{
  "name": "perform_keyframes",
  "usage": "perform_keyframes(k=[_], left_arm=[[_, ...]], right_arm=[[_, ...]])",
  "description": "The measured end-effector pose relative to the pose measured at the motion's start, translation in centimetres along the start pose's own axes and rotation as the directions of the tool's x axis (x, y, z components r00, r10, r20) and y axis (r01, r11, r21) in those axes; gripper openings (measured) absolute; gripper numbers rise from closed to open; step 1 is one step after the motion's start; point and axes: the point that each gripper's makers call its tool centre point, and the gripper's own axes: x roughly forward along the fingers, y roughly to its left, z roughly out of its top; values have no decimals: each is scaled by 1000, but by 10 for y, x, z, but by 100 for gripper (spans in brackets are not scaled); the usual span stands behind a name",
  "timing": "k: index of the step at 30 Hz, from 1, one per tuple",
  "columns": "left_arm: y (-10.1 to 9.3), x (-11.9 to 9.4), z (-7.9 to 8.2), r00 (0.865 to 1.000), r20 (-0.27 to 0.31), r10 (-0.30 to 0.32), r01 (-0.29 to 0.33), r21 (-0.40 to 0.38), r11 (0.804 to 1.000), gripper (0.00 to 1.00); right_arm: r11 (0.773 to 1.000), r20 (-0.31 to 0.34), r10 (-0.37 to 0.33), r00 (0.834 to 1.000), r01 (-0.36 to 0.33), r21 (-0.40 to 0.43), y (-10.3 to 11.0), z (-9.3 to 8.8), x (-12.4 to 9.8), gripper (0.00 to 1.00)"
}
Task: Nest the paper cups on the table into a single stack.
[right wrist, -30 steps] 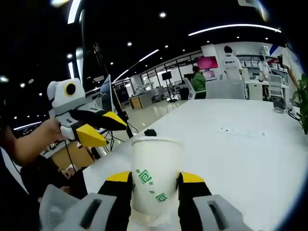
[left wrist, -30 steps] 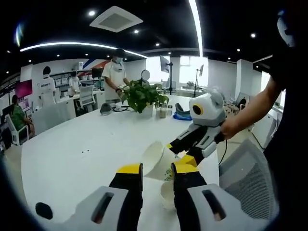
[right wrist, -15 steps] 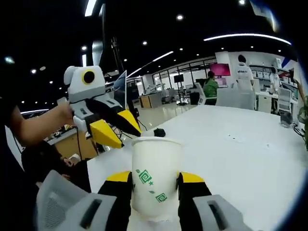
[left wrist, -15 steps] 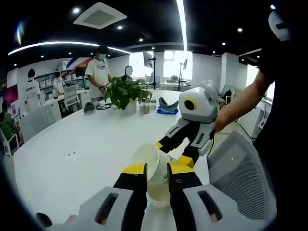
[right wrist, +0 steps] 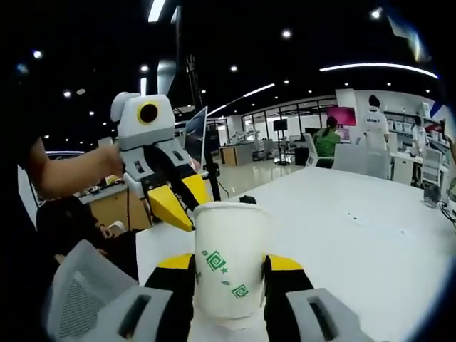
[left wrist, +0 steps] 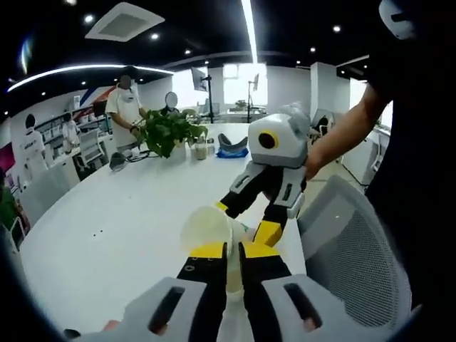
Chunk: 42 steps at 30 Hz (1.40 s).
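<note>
A white paper cup with green marks (right wrist: pixel 229 242) stands upright between my right gripper's jaws, and my right gripper (right wrist: pixel 228 262) is shut on it. In the left gripper view the same cup (left wrist: pixel 203 224) shows its open mouth, held by the right gripper (left wrist: pixel 246 221) over the white table (left wrist: pixel 107 214). My left gripper (left wrist: pixel 234 249) has its jaws drawn almost together just under that cup, with a thin white slit between them. I cannot tell whether they pinch anything. In the right gripper view the left gripper (right wrist: pixel 187 206) hangs close behind the cup's rim, a person's hand on it.
A grey mesh chair (left wrist: pixel 349 256) stands by the table's near edge and also shows as a chair back (right wrist: pixel 78 292). A potted plant (left wrist: pixel 164 128) and small items sit at the far end. People (right wrist: pixel 329 139) stand beyond the table (right wrist: pixel 370 235). A small black object (right wrist: pixel 247 199) lies on it.
My left jaws have closed from a wide gap to a thin slit while moving in towards the held cup. The right gripper has kept its grip on the cup.
</note>
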Motion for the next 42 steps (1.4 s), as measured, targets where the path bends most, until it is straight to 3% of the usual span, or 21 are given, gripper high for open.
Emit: perform_keyframes(k=[4,10,23,31,42], left_arm=[[-9,2,-1,999,-18,-28,29,34,999,0],[-8,4,-3,999,-32,-12,13,41,999,0],[-9,8,-9,996,-88,-18,24,72,997,0],[-10,13,-17,989,-147,-28,44,107,993,0],[-12,24,-27,975,-217,-37,70,146,987,0]], right_arm=[[1000,-7,-5,1000,5,-7,0,-4,0,36],[999,-4,-37,999,37,27,-7,-9,-3,38],[995,-13,-75,997,76,58,-10,-17,-17,52],[992,-24,-108,994,110,64,-13,-28,-28,60],[979,-25,-165,986,167,119,-19,-43,-51,61]])
